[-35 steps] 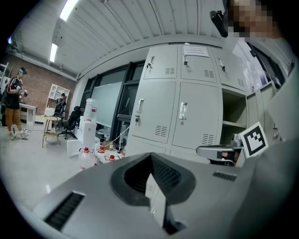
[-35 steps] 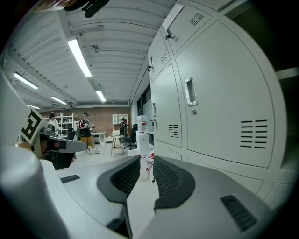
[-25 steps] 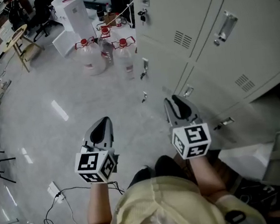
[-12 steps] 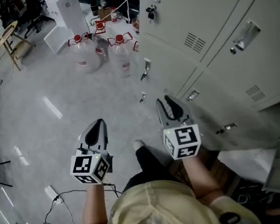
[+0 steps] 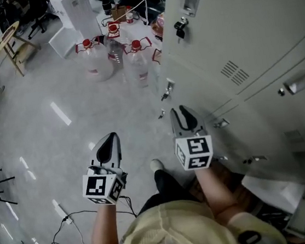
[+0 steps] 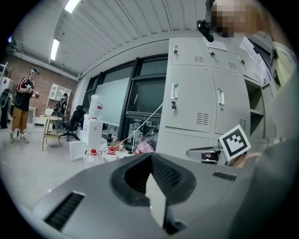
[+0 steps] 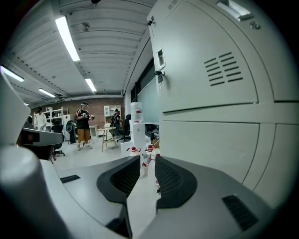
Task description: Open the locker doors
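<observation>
Holds right gripper [image 5: 185,114], jaws slightly apart, empty, just left of grey metal locker doors [image 5: 240,30]; closed left gripper [image 5: 110,140] farther off.

Red-capped water jugs [image 5: 94,62] stand bunched on the glossy grey floor [image 5: 43,126], and a slimmer clear bottle [image 5: 115,51] sits among them. Just behind them stands a white boxy unit [image 5: 76,15]. Far left, a small wooden table [image 5: 13,42]. Down near the bottom, a white plug block [image 5: 60,209] trails a black cable [image 5: 81,216]. Across the room a person in orange shorts [image 7: 84,125] stands under strip lights [image 7: 67,37].
</observation>
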Available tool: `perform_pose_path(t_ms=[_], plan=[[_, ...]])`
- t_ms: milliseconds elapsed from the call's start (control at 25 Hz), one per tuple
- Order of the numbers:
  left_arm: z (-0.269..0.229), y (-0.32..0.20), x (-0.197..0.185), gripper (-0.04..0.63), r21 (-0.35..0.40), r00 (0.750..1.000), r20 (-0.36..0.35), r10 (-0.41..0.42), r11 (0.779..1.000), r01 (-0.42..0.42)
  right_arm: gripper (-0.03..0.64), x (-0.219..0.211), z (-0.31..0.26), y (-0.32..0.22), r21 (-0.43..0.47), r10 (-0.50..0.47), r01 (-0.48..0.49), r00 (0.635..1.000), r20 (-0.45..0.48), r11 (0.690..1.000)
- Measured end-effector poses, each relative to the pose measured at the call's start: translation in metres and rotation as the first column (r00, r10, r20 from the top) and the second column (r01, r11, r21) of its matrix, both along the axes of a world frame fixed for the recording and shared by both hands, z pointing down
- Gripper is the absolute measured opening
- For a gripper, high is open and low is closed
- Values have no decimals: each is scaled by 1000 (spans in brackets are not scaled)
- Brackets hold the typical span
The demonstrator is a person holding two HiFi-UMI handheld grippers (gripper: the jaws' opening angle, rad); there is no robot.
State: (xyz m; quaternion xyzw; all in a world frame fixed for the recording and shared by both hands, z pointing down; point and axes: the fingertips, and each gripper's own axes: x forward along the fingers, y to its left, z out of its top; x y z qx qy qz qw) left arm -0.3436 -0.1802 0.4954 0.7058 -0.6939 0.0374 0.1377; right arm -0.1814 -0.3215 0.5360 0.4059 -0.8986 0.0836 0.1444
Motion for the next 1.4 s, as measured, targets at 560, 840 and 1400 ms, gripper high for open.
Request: perform_pose_path(t_ms=[560, 840, 1400], plan=[[45, -40, -46, -8, -118, 994, -17, -106, 988, 103, 84, -33, 89, -90, -81, 111, -113, 993, -29, 990], [56, -51, -63, -8, -151, 991, 6, -133, 980, 132, 84, -47, 119, -119, -104, 196, -197, 980, -26, 975], [72, -69, -78, -8, -190, 986, -48, -161, 970, 149, 84, -69, 131, -144, -120, 311, -314, 950, -44, 942]])
